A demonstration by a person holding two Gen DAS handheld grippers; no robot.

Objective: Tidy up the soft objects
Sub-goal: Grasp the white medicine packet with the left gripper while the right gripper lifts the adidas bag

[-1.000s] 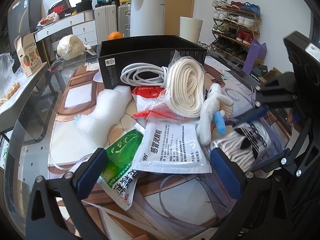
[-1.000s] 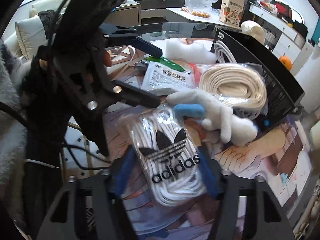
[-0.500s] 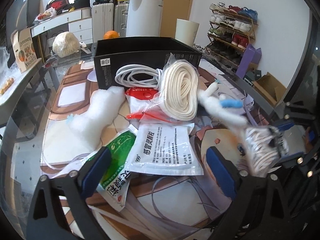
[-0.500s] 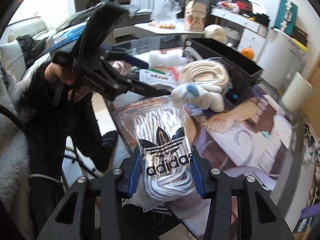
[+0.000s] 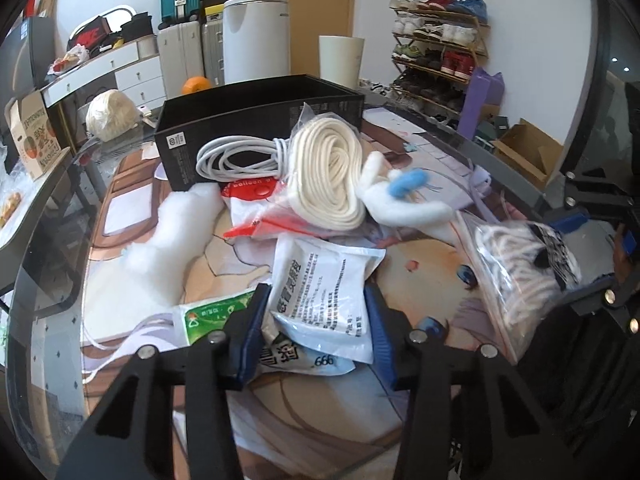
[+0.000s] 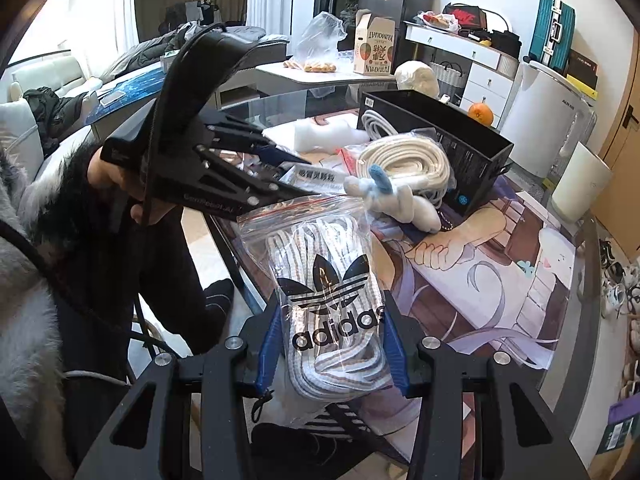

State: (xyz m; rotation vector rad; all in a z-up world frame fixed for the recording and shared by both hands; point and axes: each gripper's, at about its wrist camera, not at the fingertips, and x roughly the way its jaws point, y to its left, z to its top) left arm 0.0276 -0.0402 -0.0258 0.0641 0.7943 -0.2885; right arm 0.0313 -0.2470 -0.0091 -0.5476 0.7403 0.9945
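**A:** Left wrist view. What do the jaws of the left gripper [image 5: 318,330] hold?

**B:** They are closed on the white printed pouch [image 5: 326,284], pinching its near end where it lies on the tabletop [image 5: 312,420]. Beneath it sits a green-and-white packet [image 5: 208,314]. Beyond lie white stuffing [image 5: 168,236], a bagged coil of cream rope [image 5: 332,176], a white plush toy [image 5: 400,200], a grey cable [image 5: 236,158] and the black box [image 5: 256,120].

**A:** How should the pouch handle?

**B:** Probably light and limp, with a slick film; a grip at the sealed edge would likely slip less than one across the padded middle.

**A:** Right wrist view. And the right gripper [image 6: 330,344]?

**B:** Its jaws pinch the lower half of the zip bag of laces [image 6: 324,280], which is held in the air over the near edge of the tabletop, its printed logo facing the camera.

**A:** Handling of that bag?

**B:** Judged soft and compressible, the contents shifting inside smooth plastic. A hold across the bulk of the laces looks secure; the empty upper part near the seal would crumple.

**A:** Where might it go?

**B:** The black box is the likely container, though nothing confirms that.
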